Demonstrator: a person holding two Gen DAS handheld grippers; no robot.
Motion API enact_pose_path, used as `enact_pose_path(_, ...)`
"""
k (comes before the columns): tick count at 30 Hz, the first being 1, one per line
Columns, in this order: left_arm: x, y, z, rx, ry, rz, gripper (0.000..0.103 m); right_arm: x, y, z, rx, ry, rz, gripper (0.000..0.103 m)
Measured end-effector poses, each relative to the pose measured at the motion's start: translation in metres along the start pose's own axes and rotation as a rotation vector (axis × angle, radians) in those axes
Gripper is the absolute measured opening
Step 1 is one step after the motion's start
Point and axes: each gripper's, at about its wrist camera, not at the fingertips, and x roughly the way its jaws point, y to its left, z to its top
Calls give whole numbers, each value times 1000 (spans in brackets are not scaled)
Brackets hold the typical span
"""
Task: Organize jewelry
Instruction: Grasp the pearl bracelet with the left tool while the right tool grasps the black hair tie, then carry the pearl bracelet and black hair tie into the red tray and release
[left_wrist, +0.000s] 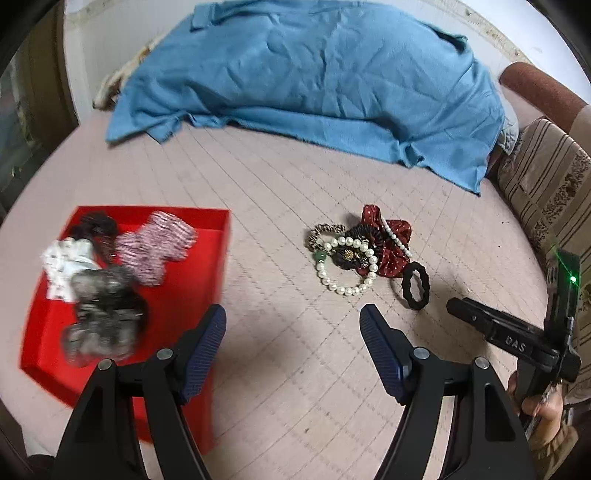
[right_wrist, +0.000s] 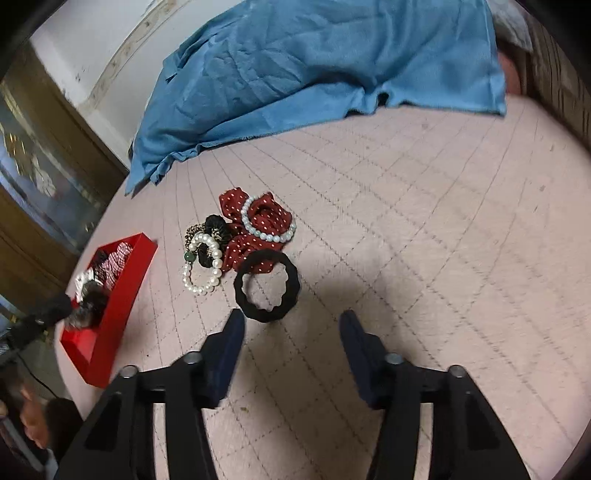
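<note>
On the pink quilted surface (left_wrist: 280, 332), a pile of pearl bracelets and fabric scrunchies (left_wrist: 354, 254) lies beside a black wavy hair ring (right_wrist: 266, 286). Left gripper (left_wrist: 291, 321): jaws wide, empty, near the red rectangular tray (left_wrist: 221, 258) holding scrunchies. Right gripper (right_wrist: 291, 325): jaws apart, empty, just short of the ring.

Pink quilted bed (left_wrist: 280, 192) — blue blanket (left_wrist: 303, 70) heaped against the white wall (right_wrist: 70, 33).
</note>
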Motion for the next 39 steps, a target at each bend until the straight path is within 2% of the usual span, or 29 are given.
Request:
enact_pose_path(5, 44, -8, 12, 2, 57, -7, 74, 9, -7, 5, 27, 1, 7, 55)
enact_pose_path(7, 56, -9, 17, -2, 69, -2, 69, 12, -7, 8, 26, -8, 7, 55)
enact_pose_path(13, 94, -13, 28, 8, 91, 8, 67, 26, -5, 13, -11, -2, -3, 55)
enact_pose_path(18, 116, -16, 31, 12, 117, -3, 64, 35, -7, 16, -24, -8, -2, 55)
enact_pose_path(23, 124, -23, 33, 44, 96, 34, 64, 43, 2, 19, -81, -24, -35, 53)
enact_pose_path(25, 126, -25, 32, 49, 87, 47, 65, 45, 7, 18, -107, -29, -56, 46)
enact_pose_path(27, 127, -28, 30, 54, 76, 64, 67, 48, 11, 16, -131, -34, -91, 31)
enact_pose_path(28, 127, -29, 29, 54, 72, 76, 67, 49, 12, 15, -138, -37, -106, 29)
enact_pose_path(29, 128, -31, 29, 54, 67, 88, 67, 49, 13, 15, -139, -39, -113, 22)
enact_pose_path(32, 128, -38, 26, 49, 66, 121, 67, 48, 12, 15, -126, -42, -102, 11)
enact_pose_path(33, 128, -41, 24, 60, 72, 130, 65, 48, 13, 15, -124, -42, -96, 11)
enact_pose_path(34, 127, -43, 23, 66, 73, 130, 52, 47, 14, 15, -124, -42, -94, 10)
enact_pose_path(35, 125, -47, 22, 76, 73, 124, 44, 47, 16, 14, -127, -41, -88, 10)
enact_pose_path(37, 122, -51, 21, 93, 81, 116, 12, 46, 20, 12, -136, -35, -73, 10)
enact_pose_path(39, 119, -52, 20, 89, 99, 89, 10, 44, 27, 10, -155, -40, -65, 10)
